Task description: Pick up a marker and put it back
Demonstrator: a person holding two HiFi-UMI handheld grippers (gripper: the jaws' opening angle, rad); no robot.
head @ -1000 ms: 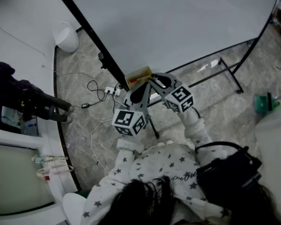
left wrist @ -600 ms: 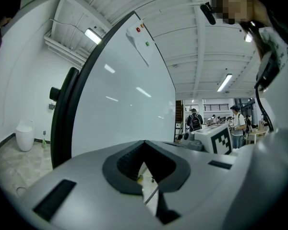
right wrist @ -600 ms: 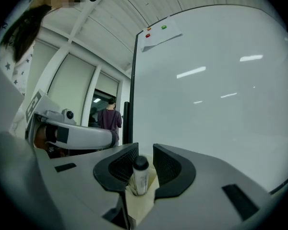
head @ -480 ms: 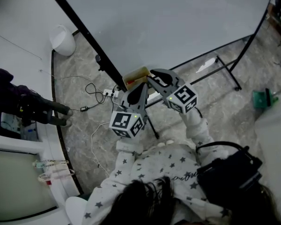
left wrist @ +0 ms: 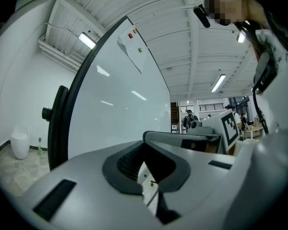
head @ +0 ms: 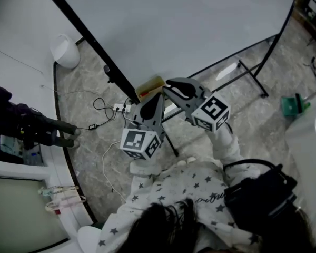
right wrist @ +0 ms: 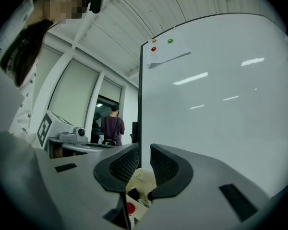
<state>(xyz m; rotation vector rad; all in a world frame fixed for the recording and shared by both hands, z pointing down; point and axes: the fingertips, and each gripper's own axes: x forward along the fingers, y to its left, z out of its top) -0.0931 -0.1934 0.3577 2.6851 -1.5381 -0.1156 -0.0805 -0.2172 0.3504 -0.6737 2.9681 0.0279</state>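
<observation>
1. The left gripper [left wrist: 145, 163] has its fingers a little apart, with nothing in them.
2. The right gripper [right wrist: 139, 169] is the same.
3. A red-ended marker [right wrist: 130, 208] lies in the tan box [head: 150, 85] at the whiteboard's [head: 200, 25] bottom edge.

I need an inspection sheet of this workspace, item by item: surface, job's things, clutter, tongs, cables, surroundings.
Surface: whiteboard blank, one paper sheet held at its top corner.
Job's things: cream box at the board's lower edge, a red cap inside; no marker plainly seen.
Clutter: nothing seen.
Grippers: left tongs and right tongs both open, empty, near the box.
Cables: power strip and loose cables on the floor.
Surroundings: white bin, green object, another person at left.
</observation>
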